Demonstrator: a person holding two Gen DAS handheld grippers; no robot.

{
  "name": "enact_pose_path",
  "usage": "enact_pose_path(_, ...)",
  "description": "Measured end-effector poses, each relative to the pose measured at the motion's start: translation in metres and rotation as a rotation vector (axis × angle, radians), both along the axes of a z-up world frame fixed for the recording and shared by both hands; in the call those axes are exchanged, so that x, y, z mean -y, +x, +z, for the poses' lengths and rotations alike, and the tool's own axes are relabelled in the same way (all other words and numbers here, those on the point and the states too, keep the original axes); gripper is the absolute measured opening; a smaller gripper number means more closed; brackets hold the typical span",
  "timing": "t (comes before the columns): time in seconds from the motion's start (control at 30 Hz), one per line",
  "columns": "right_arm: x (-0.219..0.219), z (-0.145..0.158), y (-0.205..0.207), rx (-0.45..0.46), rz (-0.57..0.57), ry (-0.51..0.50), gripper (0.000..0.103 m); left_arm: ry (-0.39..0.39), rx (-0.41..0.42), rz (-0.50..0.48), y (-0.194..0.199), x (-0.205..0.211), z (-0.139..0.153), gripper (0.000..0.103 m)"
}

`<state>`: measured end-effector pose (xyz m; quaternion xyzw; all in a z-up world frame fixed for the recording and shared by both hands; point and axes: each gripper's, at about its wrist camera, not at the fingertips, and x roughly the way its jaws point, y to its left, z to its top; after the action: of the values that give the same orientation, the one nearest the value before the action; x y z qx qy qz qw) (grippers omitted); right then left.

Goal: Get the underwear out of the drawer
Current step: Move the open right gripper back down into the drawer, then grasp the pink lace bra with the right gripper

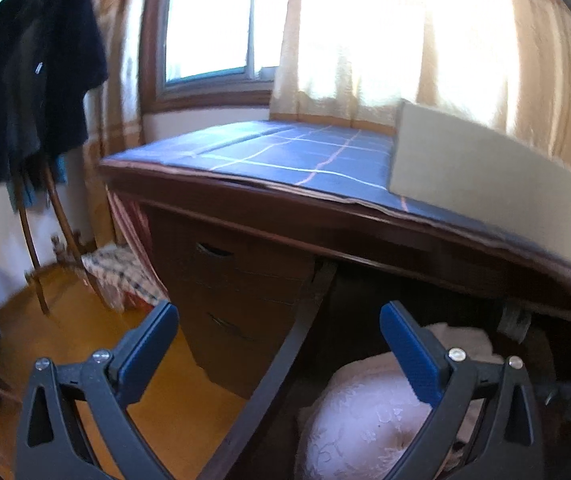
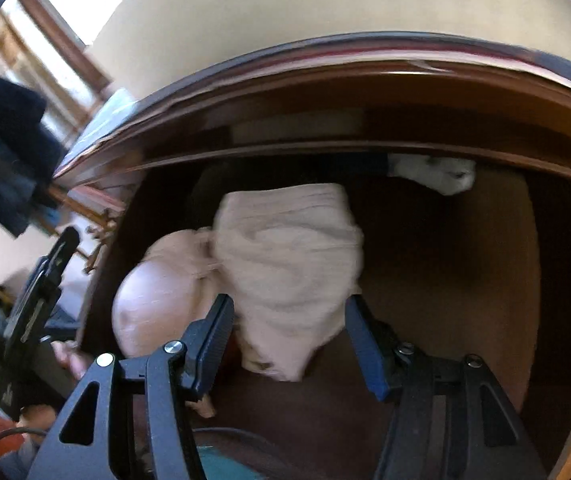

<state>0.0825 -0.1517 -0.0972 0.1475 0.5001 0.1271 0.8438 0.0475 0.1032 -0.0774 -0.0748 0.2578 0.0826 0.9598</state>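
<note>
The right gripper [image 2: 289, 336] hangs over the open drawer [image 2: 465, 264], jaws spread either side of the pale folded underwear [image 2: 289, 256] lying inside, not pinching it. The left gripper [image 1: 279, 344] is spread and empty beside the drawer.

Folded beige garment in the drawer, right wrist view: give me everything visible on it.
The beige garment is soft, ribbed-looking cloth, pale pinkish beige, loosely folded and creased, lying in the open wooden drawer. Its near end sits between the spread fingers of the right gripper; the pads do not appear to press it. On its left it touches a pale pink lacy bra. A white cloth at the back lies apart. Motion blur hides finer detail.
</note>
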Motion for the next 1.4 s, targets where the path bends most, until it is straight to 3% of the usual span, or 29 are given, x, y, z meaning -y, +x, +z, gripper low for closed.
enact_pose_path(0.1, -0.015, 0.002, -0.001, -0.003, 0.070, 0.112, 0.060, -0.098, 0.015, 0.056, -0.003, -0.016, -0.002, 0.103)
enact_pose_path(0.2, -0.027, -0.007, 0.004, -0.068, 0.108, 0.218, 0.060, -0.137, 0.019, 0.117, -0.005, -0.024, -0.004, 0.103)
enact_pose_path(0.47, -0.042, -0.037, 0.019, -0.204, 0.068, 0.350, 0.060, -0.043, 0.015, 0.125, -0.003, -0.016, -0.002, 0.103)
enact_pose_path(0.63, -0.042, -0.054, 0.030, -0.243, -0.012, 0.430, 0.060, -0.064, 0.011, 0.124, -0.004, -0.020, -0.003, 0.103)
enact_pose_path(0.77, -0.046, -0.052, 0.025, -0.228, 0.019, 0.532, 0.060, -0.050, 0.016, 0.119, -0.005, -0.019, -0.002, 0.103)
enact_pose_path(0.9, -0.061, -0.037, 0.020, -0.182, 0.109, 0.516, 0.060, -0.045, 0.018, 0.117, -0.005, -0.019, -0.002, 0.103)
enact_pose_path(0.97, -0.073, -0.038, 0.020, -0.198, 0.150, 0.472, 0.060, -0.051, 0.020, 0.119, -0.005, -0.019, -0.002, 0.103)
enact_pose_path(1.1, -0.090, -0.049, 0.024, -0.278, 0.232, 0.490, 0.060, -0.052, 0.020, 0.116, -0.006, -0.019, -0.002, 0.103)
enact_pose_path(1.2, -0.101, -0.060, 0.031, -0.277, 0.203, 0.465, 0.060, -0.047, 0.021, 0.112, -0.006, -0.018, -0.002, 0.103)
enact_pose_path(1.4, -0.096, -0.053, 0.023, -0.196, 0.179, 0.552, 0.034, -0.049, 0.024, 0.106, -0.006, -0.019, -0.002, 0.103)
